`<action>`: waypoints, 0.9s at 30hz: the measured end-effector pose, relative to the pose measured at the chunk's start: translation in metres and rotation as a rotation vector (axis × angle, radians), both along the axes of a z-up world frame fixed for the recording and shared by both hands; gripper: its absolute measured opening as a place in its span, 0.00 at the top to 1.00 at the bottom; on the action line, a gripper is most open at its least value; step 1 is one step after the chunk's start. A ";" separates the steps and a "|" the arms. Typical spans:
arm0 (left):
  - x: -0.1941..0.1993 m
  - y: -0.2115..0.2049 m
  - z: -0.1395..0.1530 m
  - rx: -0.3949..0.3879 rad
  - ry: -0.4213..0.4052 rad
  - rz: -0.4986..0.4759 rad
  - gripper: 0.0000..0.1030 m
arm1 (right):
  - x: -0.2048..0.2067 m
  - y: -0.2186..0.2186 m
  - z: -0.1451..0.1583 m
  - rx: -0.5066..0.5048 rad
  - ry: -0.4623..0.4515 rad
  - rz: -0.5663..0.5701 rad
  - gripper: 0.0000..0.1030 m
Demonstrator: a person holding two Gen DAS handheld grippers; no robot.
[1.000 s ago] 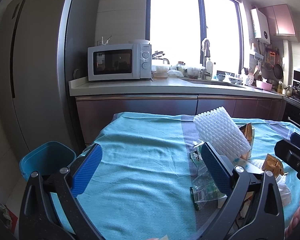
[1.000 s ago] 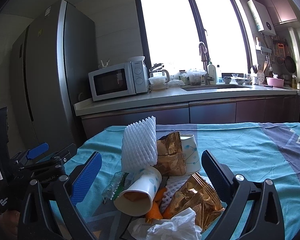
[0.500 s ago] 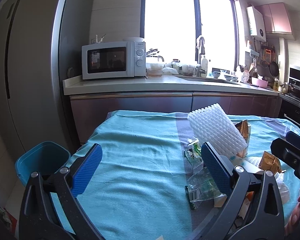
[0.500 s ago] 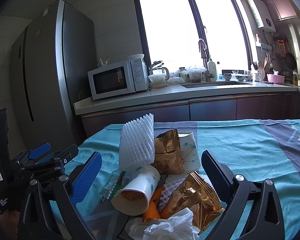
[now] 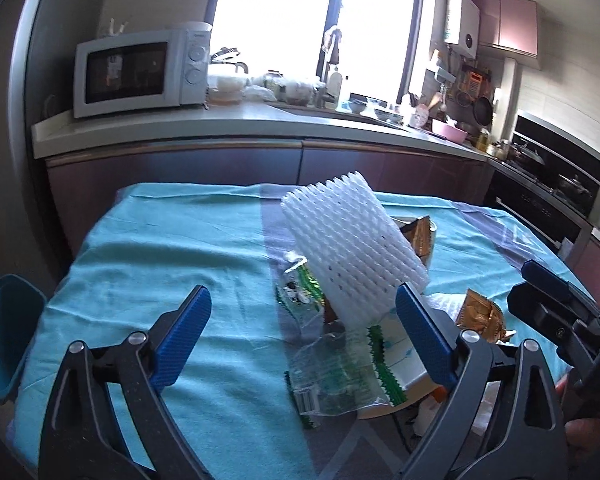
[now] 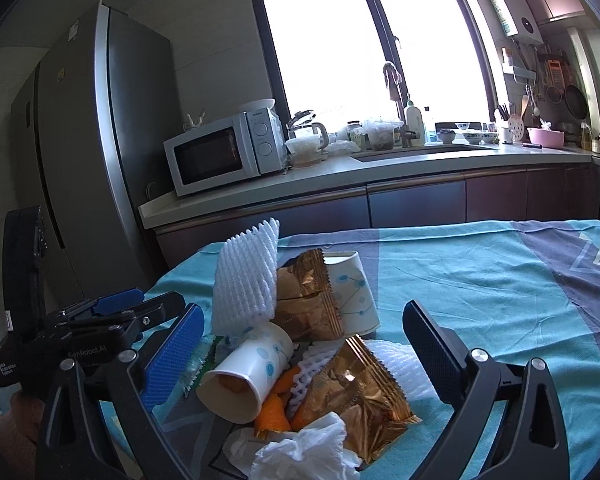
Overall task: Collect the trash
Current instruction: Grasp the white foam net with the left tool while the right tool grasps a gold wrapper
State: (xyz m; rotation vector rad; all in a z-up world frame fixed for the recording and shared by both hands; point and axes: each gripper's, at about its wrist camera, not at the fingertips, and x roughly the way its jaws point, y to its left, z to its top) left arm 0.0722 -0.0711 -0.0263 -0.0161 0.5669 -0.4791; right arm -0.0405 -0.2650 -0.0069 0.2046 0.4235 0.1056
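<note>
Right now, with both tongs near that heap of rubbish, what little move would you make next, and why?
Probably ease the left tongs forward onto the clear plastic wrapper. It lies at the near edge of the heap, just ahead of them; their jaws are closing but nothing is between them yet. The blue bin waits beside the table.

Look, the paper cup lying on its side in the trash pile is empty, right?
Not quite. The paper cup does lie on its side in the trash pile, but it isn't empty: the right wrist view shows something orange inside its open mouth.
</note>
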 end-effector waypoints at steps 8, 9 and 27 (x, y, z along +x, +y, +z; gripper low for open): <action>0.050 -0.026 -0.032 -0.052 0.209 -0.153 0.43 | 0.006 -0.023 -0.027 0.059 0.147 0.051 0.31; 0.054 -0.025 -0.035 -0.067 0.221 -0.156 0.45 | 0.006 -0.024 -0.031 0.066 0.162 0.064 0.36; 0.041 0.004 -0.001 -0.150 0.152 -0.186 0.88 | 0.001 -0.036 -0.002 0.065 0.083 0.128 0.78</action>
